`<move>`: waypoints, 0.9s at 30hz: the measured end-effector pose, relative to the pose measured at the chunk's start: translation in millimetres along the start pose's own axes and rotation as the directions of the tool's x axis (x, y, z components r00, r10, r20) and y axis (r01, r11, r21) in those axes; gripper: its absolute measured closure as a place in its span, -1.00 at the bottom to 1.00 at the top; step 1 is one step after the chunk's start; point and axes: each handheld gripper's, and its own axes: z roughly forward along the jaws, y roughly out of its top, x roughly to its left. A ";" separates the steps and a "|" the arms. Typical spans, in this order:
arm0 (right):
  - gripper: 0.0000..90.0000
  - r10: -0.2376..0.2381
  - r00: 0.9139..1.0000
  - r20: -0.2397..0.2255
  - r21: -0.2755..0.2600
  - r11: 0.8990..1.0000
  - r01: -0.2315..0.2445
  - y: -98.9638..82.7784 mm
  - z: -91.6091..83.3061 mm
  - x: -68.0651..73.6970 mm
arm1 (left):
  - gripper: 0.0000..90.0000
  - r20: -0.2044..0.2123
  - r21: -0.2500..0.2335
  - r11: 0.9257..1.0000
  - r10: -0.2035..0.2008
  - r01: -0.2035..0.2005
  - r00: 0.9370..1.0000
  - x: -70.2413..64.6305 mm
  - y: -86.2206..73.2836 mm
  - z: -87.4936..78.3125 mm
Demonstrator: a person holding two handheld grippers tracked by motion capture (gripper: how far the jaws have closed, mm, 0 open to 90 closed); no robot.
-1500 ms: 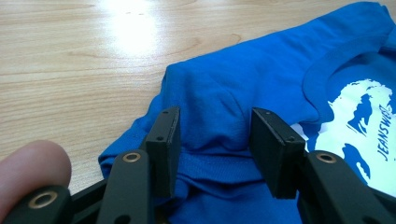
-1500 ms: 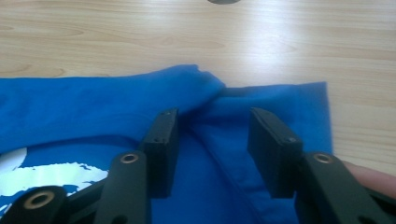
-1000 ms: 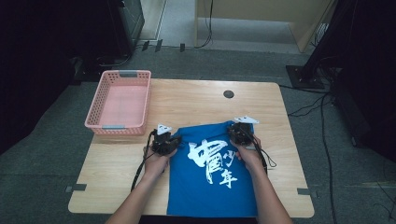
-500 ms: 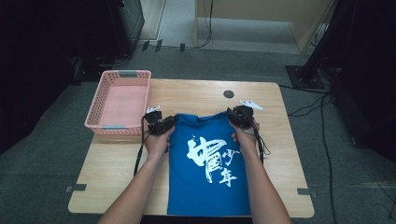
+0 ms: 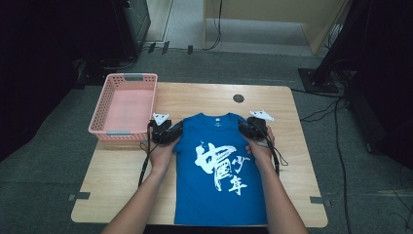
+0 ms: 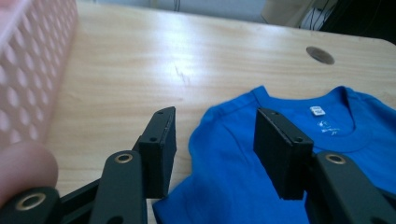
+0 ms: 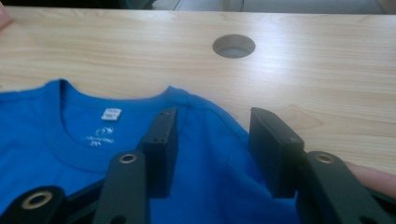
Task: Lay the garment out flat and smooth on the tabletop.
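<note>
Blue T-shirt (image 5: 219, 170) spread flat and face up on the wooden table (image 5: 302, 146), collar toward 12 o'clock, hem at the near edge, sleeves apparently tucked under along both sides. Left gripper (image 6: 215, 140) parked at the shirt's shoulder at about 10 o'clock from the white print, jaws spread with nothing between them, one over bare wood and one over blue cloth. Right gripper (image 7: 212, 144) at the opposite shoulder, about 2 o'clock, jaws likewise apart and gripping nothing, both above the fabric beside the collar (image 7: 116, 100). Judged from this: laying-out and side folds look done; folding lengthwise and probably dropping the bundle into the pink basket (image 5: 124, 105) remain, with no pinch on the cloth yet. Basket empty, sitting at 10 o'clock on the table, just beside the left gripper. Tabletop pale wood grain, round cable hole (image 5: 238, 98) at 12 o'clock beyond the collar. Around it grey floor, cables trailing at 1 o'clock, dark equipment at both sides.
</note>
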 end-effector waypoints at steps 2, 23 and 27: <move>0.15 -0.023 1.000 0.008 -0.001 1.000 0.023 -3.5 -2.3 0.8 | 0.14 0.012 -0.030 1.000 0.002 -0.002 1.000 -0.3 3.5 -5.7; 0.09 -0.079 0.996 0.037 0.099 0.992 0.075 -38.4 -11.9 -14.9 | 0.39 0.031 0.125 0.991 0.039 -0.042 0.999 9.6 -19.2 1.5; 0.05 -0.055 0.998 0.026 0.098 0.994 0.052 -37.3 -13.5 -23.0 | 0.41 0.009 0.167 0.984 0.066 -0.066 0.998 8.6 -28.3 10.8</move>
